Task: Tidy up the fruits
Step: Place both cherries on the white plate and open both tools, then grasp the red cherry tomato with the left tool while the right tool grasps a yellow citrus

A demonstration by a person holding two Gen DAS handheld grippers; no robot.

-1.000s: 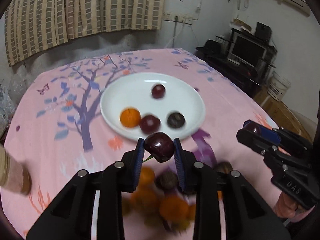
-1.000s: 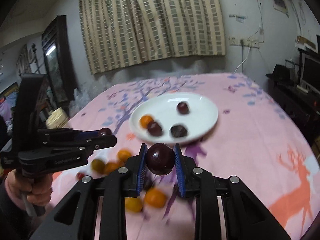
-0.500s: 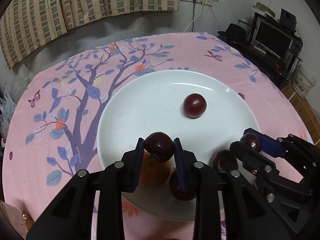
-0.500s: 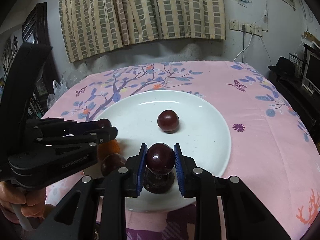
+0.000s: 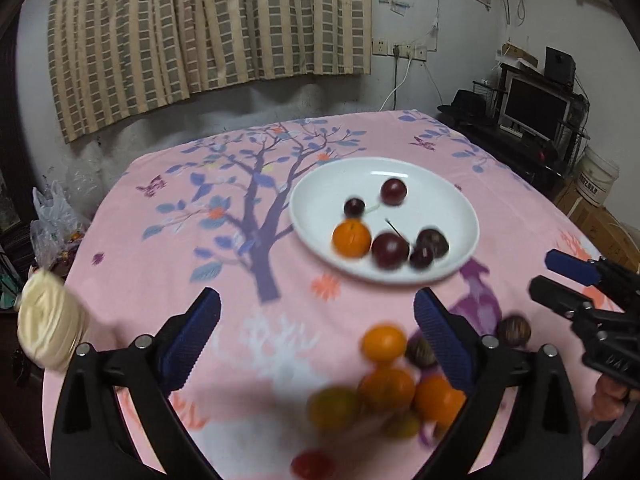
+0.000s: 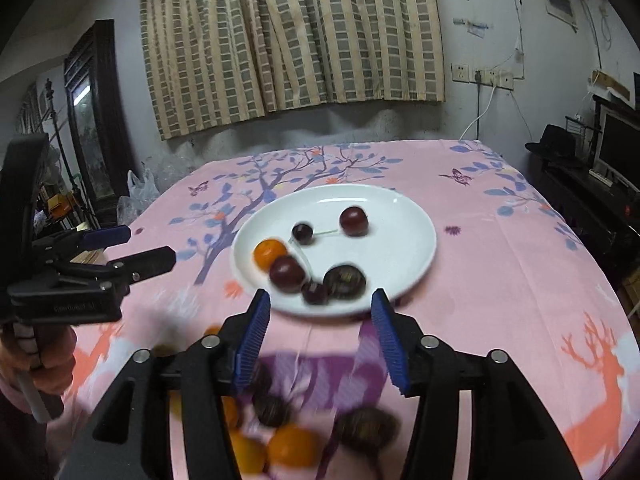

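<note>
Evidently both cherries are delivered: half a second ago each gripper held one over the plate (image 6: pixel 416 240); now both sets of fingers stand wide apart and empty, drawn back to the near side. The left gripper (image 5: pixel 316 330) hangs over the loose pile of fruit (image 5: pixel 384 392); the right gripper (image 6: pixel 320 328) sits just short of the plate's near rim. The plate carries an orange (image 5: pixel 351 238) and five dark fruits. The pile remains on the surface, so more trips appear necessary.

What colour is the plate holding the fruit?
Plain white plate, with no pattern; clearest in the right wrist view.
</note>
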